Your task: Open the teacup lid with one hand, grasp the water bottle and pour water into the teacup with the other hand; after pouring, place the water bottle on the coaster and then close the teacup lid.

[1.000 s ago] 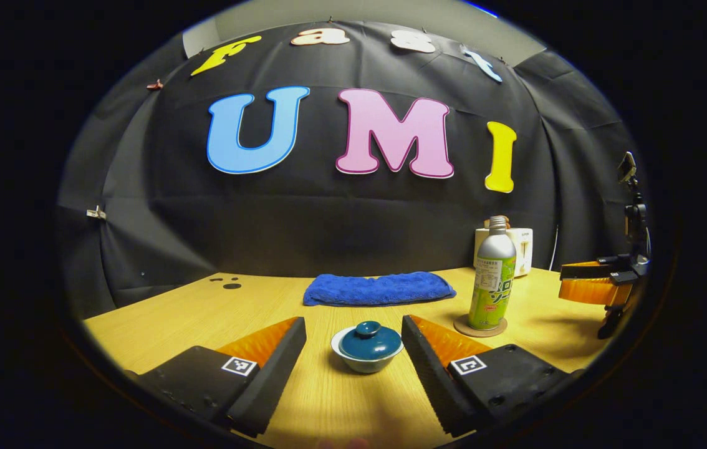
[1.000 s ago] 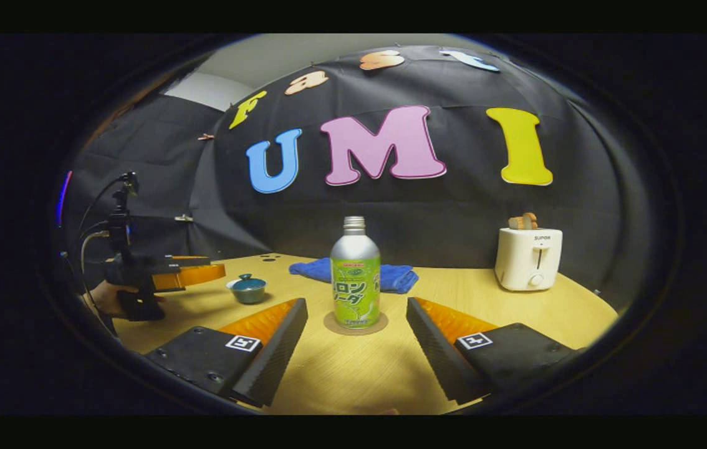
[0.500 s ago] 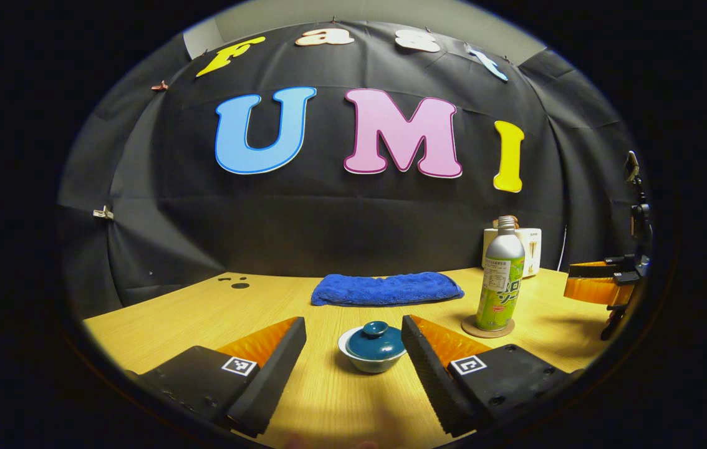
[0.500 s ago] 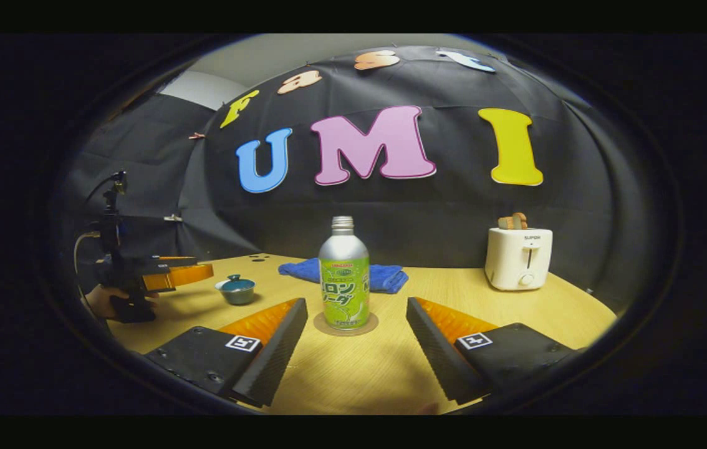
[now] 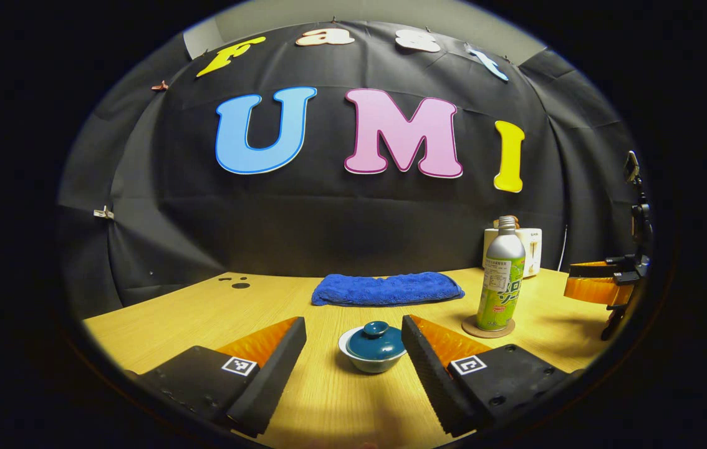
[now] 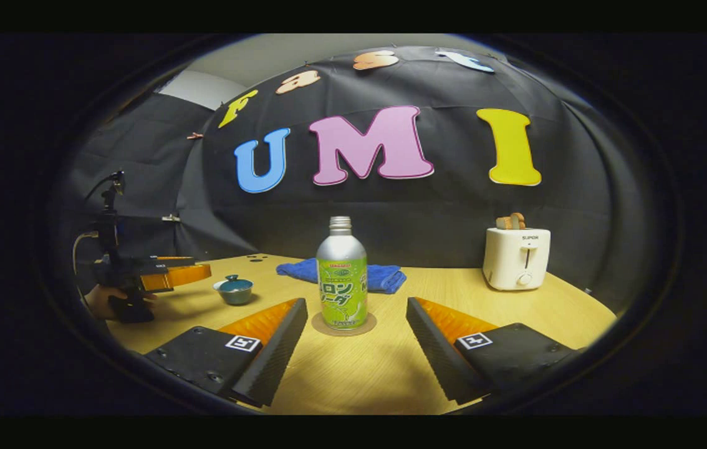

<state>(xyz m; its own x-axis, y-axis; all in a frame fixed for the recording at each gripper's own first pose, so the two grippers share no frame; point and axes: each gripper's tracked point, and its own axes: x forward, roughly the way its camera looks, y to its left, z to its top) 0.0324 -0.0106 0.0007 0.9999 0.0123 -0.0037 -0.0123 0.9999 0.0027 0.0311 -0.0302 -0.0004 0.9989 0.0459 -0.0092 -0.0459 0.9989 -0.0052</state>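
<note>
As both claws wait spread wide and empty, the left claw (image 5: 353, 349) lines up on the lidded teacup (image 5: 373, 349) on the worktop (image 5: 191, 312), its small lid knob (image 5: 376, 327) the likely hold; glazed ware looks slick and breakable. Ahead of the right claw (image 6: 356, 340), the metal water bottle (image 6: 342, 277) stands on its coaster (image 6: 344, 325), best gripped mid-body. Its green label's script is too small to read reliably.
</note>
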